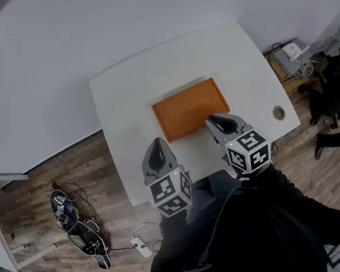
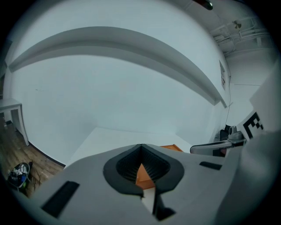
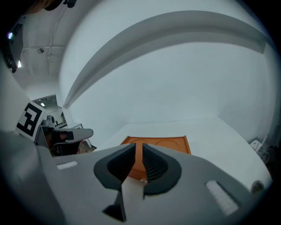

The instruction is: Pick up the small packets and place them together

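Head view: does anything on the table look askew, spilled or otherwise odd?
Nothing is spilled or damaged. The orange tray sits bare, about square to the white table; no small packets show on either, odd for this task. Shoes and cables lie on the floor.

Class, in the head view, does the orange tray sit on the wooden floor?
No, the orange tray lies on the white table.
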Demonstrator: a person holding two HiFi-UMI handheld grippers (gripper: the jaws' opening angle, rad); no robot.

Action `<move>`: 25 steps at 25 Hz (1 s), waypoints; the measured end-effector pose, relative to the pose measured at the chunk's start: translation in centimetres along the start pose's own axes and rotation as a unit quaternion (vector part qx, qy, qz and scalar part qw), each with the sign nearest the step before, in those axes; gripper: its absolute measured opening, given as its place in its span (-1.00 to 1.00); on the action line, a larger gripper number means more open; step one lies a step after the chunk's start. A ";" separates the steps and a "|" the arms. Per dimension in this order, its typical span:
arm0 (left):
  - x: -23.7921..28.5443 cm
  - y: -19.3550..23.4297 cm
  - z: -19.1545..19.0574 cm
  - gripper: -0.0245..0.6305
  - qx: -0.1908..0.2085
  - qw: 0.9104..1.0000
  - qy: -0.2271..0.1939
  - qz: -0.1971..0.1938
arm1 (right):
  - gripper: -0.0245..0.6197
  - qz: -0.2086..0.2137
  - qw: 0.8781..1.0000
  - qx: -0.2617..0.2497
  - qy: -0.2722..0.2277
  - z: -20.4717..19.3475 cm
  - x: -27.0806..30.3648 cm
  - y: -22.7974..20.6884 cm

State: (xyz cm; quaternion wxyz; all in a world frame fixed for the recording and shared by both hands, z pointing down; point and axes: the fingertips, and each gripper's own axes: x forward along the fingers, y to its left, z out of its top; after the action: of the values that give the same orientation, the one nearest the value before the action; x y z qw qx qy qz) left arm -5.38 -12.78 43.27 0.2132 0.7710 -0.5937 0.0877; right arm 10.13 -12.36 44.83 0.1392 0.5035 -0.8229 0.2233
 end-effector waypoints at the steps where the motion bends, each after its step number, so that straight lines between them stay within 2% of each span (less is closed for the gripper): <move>1: 0.2 0.1 -0.3 -0.93 -0.001 1.000 0.006 0.003 | -0.84 0.001 1.000 0.001 0.012 -0.6 0.1 -0.2; 8: 1.2 0.7 -3.7 -0.93 -0.007 0.998 0.055 0.015 | -0.68 0.021 0.995 -0.002 0.101 -5.7 1.5 -0.1; 13: 1.4 0.9 -5.4 -0.93 -0.005 0.997 0.077 0.017 | -0.64 0.016 0.989 0.012 0.146 -9.0 2.8 -0.3; 21: 1.5 0.7 -6.4 -0.93 -0.006 0.996 0.094 0.008 | -0.57 -0.005 0.982 0.034 0.184 -11.5 5.4 -1.0; 25: 1.5 0.8 -6.3 -0.93 -0.004 0.996 0.094 0.005 | -0.57 -0.021 0.981 0.046 0.187 -11.9 6.3 -1.3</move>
State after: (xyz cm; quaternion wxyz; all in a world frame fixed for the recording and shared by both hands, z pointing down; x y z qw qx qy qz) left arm -5.00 -11.59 49.68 0.2711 0.7553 -0.5753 0.1583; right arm 8.45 -11.66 58.25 0.2720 0.4764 -0.7602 0.3482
